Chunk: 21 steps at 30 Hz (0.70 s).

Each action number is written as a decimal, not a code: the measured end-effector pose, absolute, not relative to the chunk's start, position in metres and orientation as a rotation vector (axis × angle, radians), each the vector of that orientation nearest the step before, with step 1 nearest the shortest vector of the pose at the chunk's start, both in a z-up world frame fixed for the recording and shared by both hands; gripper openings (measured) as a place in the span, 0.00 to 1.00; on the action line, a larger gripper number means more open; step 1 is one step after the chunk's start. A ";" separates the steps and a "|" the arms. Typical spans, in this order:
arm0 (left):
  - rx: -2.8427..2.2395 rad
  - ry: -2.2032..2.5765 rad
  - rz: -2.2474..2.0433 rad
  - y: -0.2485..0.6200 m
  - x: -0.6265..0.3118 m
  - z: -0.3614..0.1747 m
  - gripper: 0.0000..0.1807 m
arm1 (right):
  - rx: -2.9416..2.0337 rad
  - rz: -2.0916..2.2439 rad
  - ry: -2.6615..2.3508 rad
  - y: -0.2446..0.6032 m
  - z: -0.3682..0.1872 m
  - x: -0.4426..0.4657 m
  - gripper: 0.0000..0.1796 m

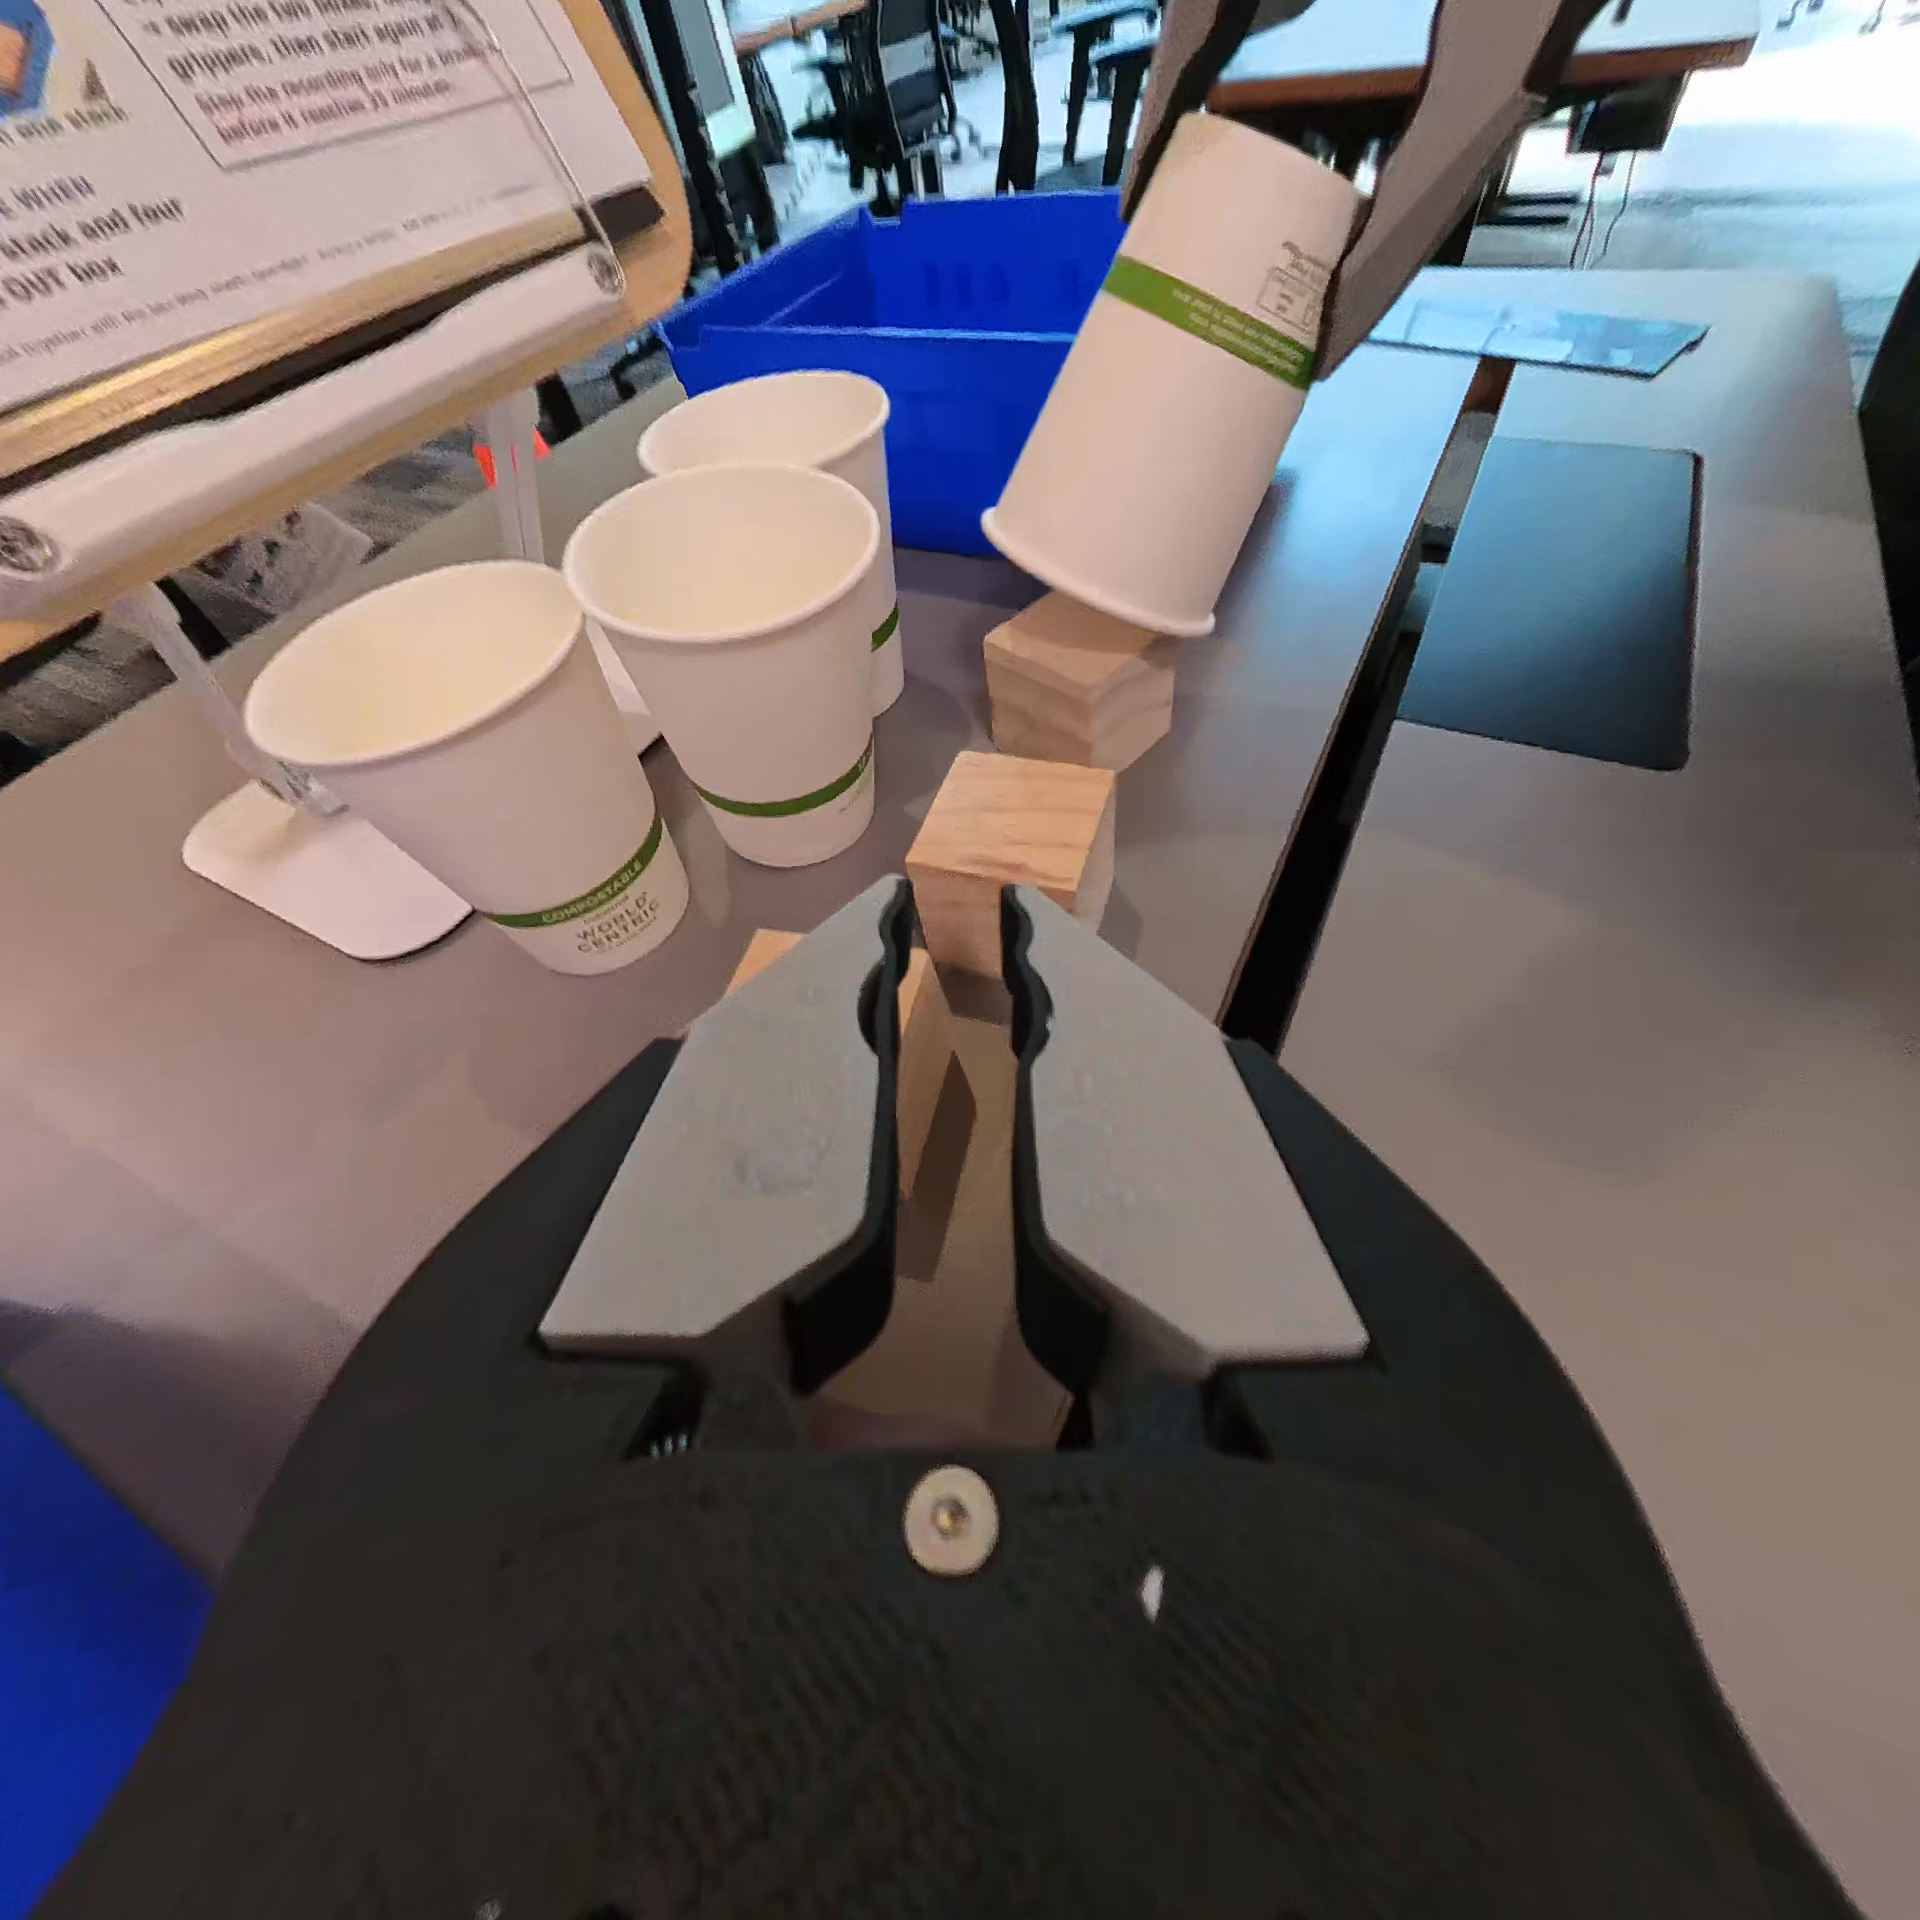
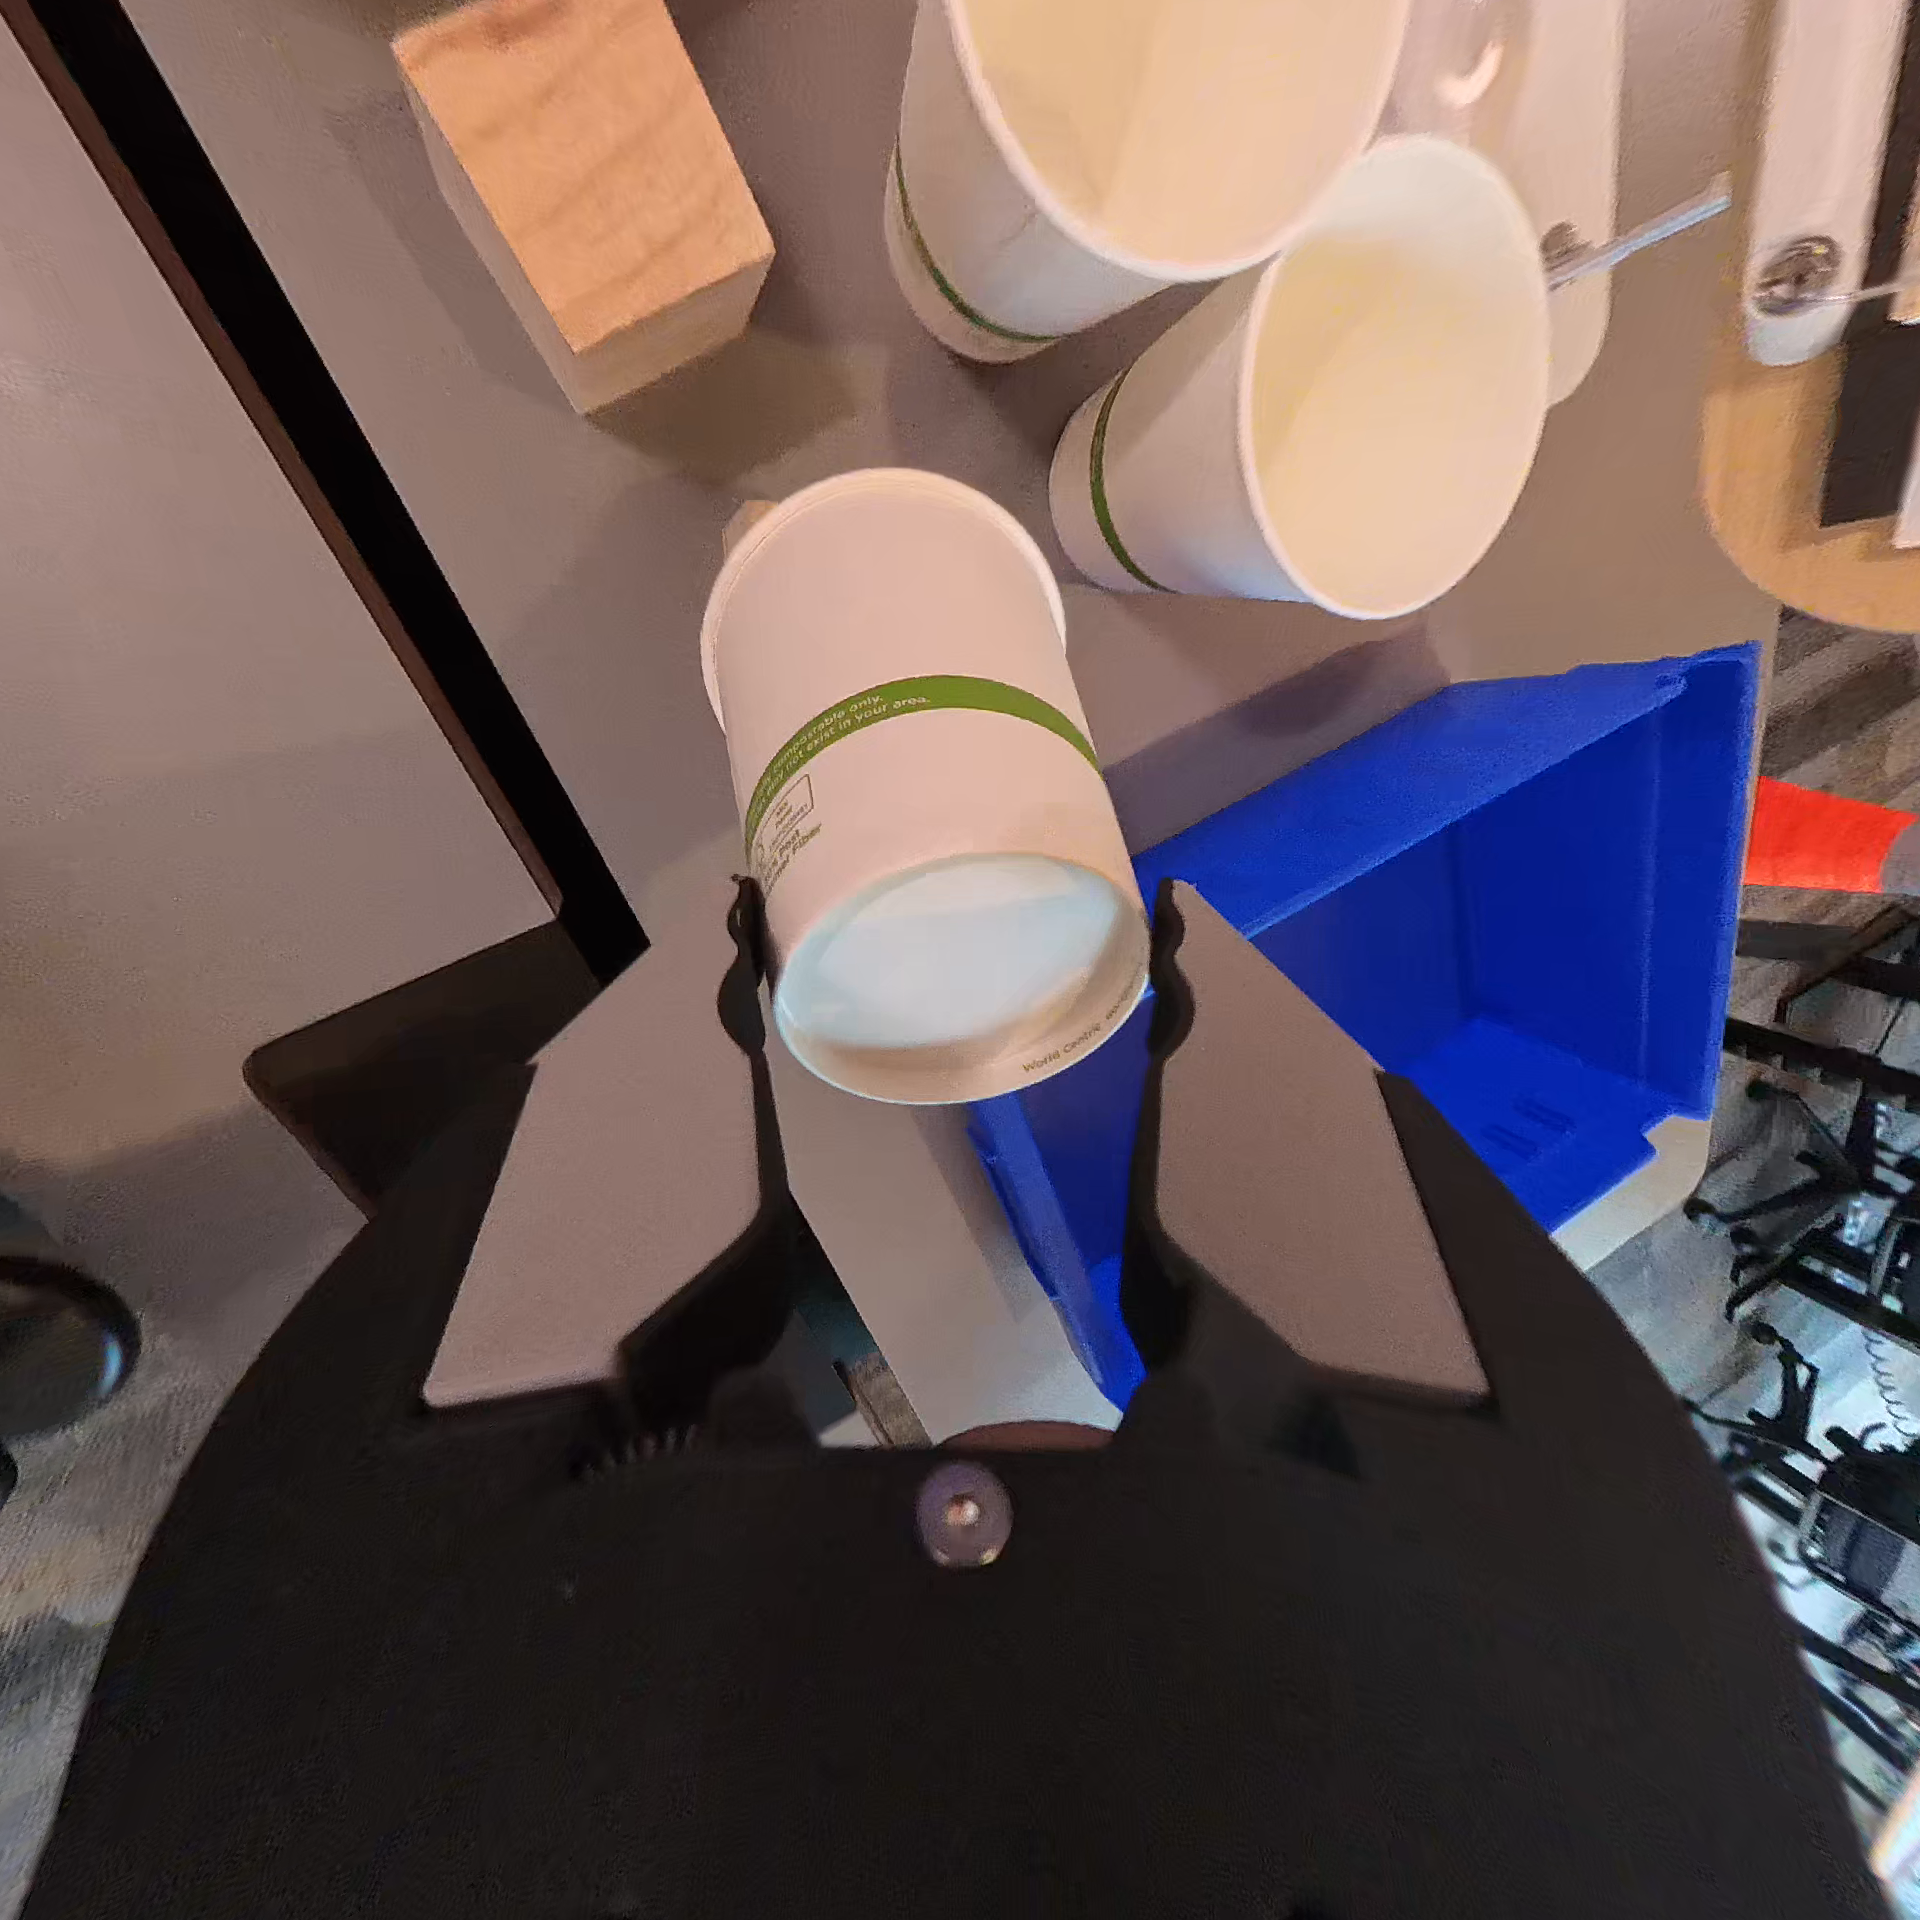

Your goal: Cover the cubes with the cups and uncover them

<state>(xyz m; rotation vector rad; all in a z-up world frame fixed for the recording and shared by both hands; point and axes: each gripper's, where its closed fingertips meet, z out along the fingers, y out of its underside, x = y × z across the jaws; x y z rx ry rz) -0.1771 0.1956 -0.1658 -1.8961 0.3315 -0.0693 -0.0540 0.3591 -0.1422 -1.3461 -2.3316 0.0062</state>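
My right gripper (image 2: 951, 935) is shut on the base of an upside-down white paper cup (image 2: 904, 748). It holds the cup tilted, with the rim over the far wooden cube (image 1: 1070, 686). The left wrist view shows that cup (image 1: 1153, 416) and the right gripper (image 1: 1278, 208) at the top. A second cube (image 1: 997, 831) stands nearer. A third cube (image 1: 935, 1091) lies under my left gripper (image 1: 956, 935), which is nearly shut and holds nothing. Three white cups (image 1: 457, 748), (image 1: 748, 644), (image 1: 790, 426) stand upright to the left. The right wrist view shows one bare cube (image 2: 592, 187).
A blue bin (image 1: 935, 301) stands behind the cups and shows in the right wrist view (image 2: 1507, 935). A sign on a white stand (image 1: 312, 883) overhangs the left. A dark seam (image 1: 1320, 727) separates this grey table from another on the right. Across from one pair of fingers to the other is roughly 20 cm.
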 end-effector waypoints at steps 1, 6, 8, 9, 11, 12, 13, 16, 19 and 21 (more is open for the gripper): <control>-1.906 0.347 -0.055 0.194 -0.177 -0.167 0.08 | -1.347 -0.023 -2.356 0.360 -0.144 -0.056 0.41; -1.943 0.373 0.008 0.194 -0.179 -0.176 0.08 | -1.357 -0.095 -2.442 0.355 -0.147 -0.071 0.41; -1.954 0.380 0.004 0.195 -0.177 -0.179 0.08 | -1.367 -0.117 -2.460 0.353 -0.151 -0.077 0.41; -1.962 0.384 -0.001 0.195 -0.175 -0.181 0.08 | -1.375 -0.127 -2.476 0.352 -0.155 -0.079 0.41; -1.973 0.381 0.011 0.195 -0.177 -0.184 0.08 | -1.380 -0.165 -2.500 0.351 -0.163 -0.081 0.41; -1.978 0.377 0.012 0.195 -0.178 -0.185 0.08 | -1.381 -0.176 -2.504 0.351 -0.167 -0.082 0.41; -1.981 0.369 0.010 0.195 -0.180 -0.185 0.08 | -1.385 -0.174 -2.505 0.350 -0.171 -0.084 0.41; -1.980 0.353 -0.008 0.196 -0.181 -0.185 0.08 | -1.409 -0.167 -2.501 0.347 -0.179 -0.085 0.41; -1.986 0.350 -0.003 0.196 -0.182 -0.187 0.08 | -1.406 -0.153 -2.493 0.345 -0.183 -0.087 0.41; -1.989 0.354 -0.005 0.196 -0.181 -0.188 0.08 | -1.407 -0.148 -2.483 0.345 -0.184 -0.088 0.41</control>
